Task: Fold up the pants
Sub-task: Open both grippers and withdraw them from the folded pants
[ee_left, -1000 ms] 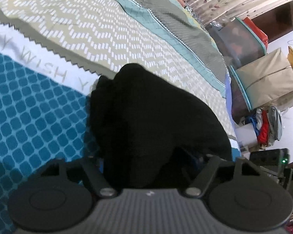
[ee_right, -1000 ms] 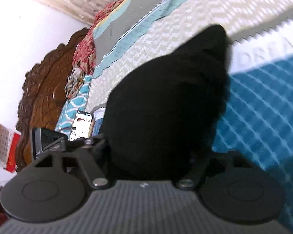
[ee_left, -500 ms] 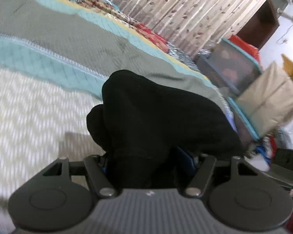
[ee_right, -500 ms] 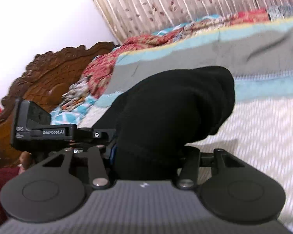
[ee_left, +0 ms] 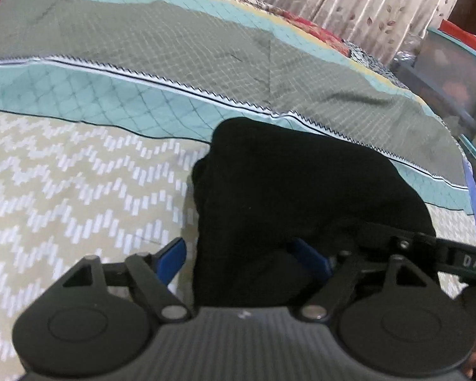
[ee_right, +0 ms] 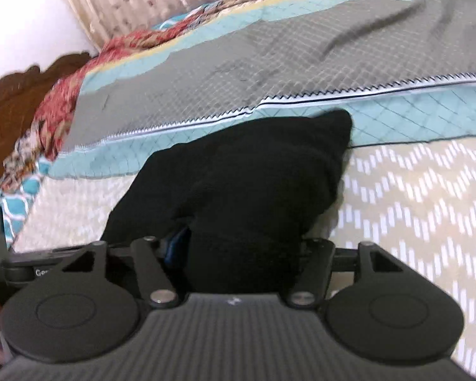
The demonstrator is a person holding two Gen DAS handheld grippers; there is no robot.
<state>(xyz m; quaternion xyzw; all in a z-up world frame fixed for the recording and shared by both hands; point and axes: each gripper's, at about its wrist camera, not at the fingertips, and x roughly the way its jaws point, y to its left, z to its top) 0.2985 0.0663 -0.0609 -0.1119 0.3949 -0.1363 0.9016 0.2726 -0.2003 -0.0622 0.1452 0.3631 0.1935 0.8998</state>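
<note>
The black pants (ee_left: 295, 197) are bunched between the fingers of my left gripper (ee_left: 244, 254), which is shut on them; the cloth drapes forward and hides the fingertips, only blue pads (ee_left: 171, 258) show. In the right wrist view the same black pants (ee_right: 254, 184) are clamped in my right gripper (ee_right: 241, 247), shut on them, folds hanging over the fingers. Both hold the cloth above the patterned bedspread (ee_left: 79, 190). The right gripper's body (ee_left: 460, 262) shows at the left view's right edge.
The bed's quilt has beige chevron, teal and grey bands (ee_right: 269, 63). A carved wooden headboard (ee_right: 12, 95) is at the left. Curtains (ee_left: 365, 3) hang behind the bed. Storage boxes (ee_left: 453, 63) stand beside the bed at the right.
Both grippers have carried the pants forward across the bed, from the blue patterned area to the beige and teal bands, and tilted back down after pointing toward the curtains. The grip is unchanged.
</note>
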